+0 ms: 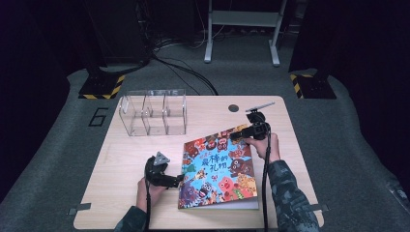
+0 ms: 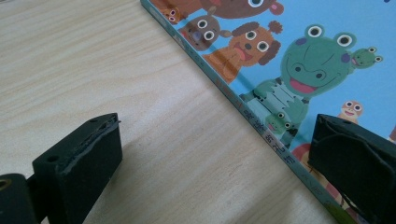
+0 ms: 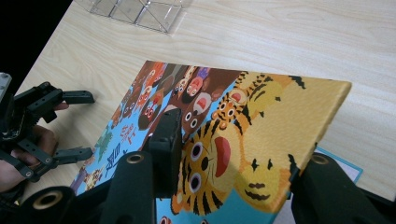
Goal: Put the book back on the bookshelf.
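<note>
The right gripper (image 1: 241,135) is clamping the colourful cartoon-animal picture book's (image 1: 217,169) far cover corner, apparently lifting it; the left gripper (image 1: 178,181), jaws apart, is straddling the spine edge.

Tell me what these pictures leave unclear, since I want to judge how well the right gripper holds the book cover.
- Right gripper, right gripper view: the lifted cover hides the far jaw's pad, so contact there is unclear.
- Pages under the cover: hidden by it in that view.
- Book title, high view: too small to read.
- Left gripper, left gripper view: its right jaw is cut off by the edge and covers the book's corner.
- Clear organizer: any contents cannot be told.
</note>
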A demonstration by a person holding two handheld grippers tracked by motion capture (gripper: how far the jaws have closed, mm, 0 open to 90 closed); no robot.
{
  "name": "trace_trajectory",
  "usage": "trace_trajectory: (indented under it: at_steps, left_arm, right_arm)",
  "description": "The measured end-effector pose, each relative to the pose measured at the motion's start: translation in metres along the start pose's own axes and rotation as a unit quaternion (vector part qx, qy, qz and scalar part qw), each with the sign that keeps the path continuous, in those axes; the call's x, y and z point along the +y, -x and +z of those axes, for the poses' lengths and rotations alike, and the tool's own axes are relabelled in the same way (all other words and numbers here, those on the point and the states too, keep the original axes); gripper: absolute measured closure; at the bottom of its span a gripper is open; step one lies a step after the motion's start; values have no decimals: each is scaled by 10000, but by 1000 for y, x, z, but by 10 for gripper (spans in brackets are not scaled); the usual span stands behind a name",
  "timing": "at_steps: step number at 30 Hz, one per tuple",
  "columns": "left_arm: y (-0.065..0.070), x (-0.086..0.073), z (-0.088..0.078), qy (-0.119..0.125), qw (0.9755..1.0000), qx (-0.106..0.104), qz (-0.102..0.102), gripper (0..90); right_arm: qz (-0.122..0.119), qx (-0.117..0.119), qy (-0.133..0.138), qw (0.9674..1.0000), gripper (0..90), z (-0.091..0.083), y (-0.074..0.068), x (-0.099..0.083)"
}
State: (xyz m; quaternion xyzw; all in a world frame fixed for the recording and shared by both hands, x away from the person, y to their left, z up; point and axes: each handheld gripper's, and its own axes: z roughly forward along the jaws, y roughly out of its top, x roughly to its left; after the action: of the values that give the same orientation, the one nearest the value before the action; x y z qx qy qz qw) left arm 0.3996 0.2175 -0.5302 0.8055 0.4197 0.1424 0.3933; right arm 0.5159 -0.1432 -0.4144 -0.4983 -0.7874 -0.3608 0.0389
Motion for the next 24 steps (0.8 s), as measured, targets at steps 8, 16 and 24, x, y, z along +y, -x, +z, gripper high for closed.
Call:
trace_trajectory:
  at_steps: [8, 16, 24]
  left_arm:
    - [0, 0, 0, -33, 10000, 3, 24, 25]
    - [-1, 0, -1, -86, 9999, 3, 101, 25]
    - [0, 0, 0, -29, 10000, 5, 28, 25]
  right_arm:
    - [112, -21, 38, 9999, 558, 5, 4, 2]
    - [50, -262, -35, 9996, 495, 12, 4, 9]
    - [239, 116, 103, 9996, 582, 9, 10, 9]
